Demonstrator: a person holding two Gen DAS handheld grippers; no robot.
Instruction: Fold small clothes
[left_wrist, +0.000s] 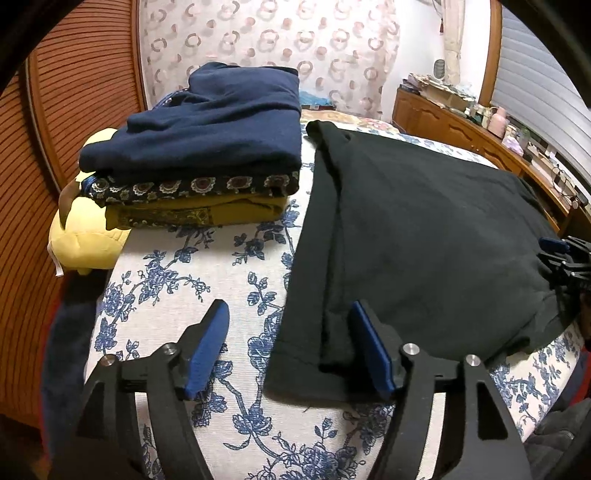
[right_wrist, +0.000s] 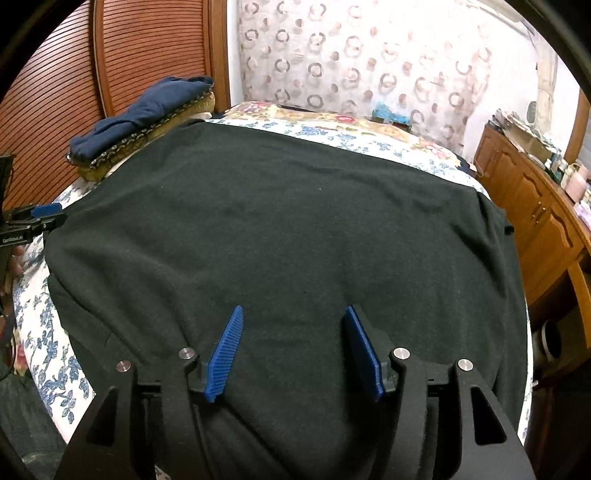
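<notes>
Floral bedcover (left_wrist: 177, 280), blue sprigs on cream, carries everything. Left gripper (left_wrist: 288, 347) hangs with its tongs apart over the near left edge of the dark garment (left_wrist: 424, 221), empty; right gripper (right_wrist: 293, 350) hovers likewise spread above the cloth's near middle, holding nothing. Best, I judge, to pinch both near corners evenly and carry the hem across without dragging. Soft, matte knit, side panel already turned in. Folded stack (left_wrist: 199, 147), navy on patterned on mustard, sits at the far left corner.
</notes>
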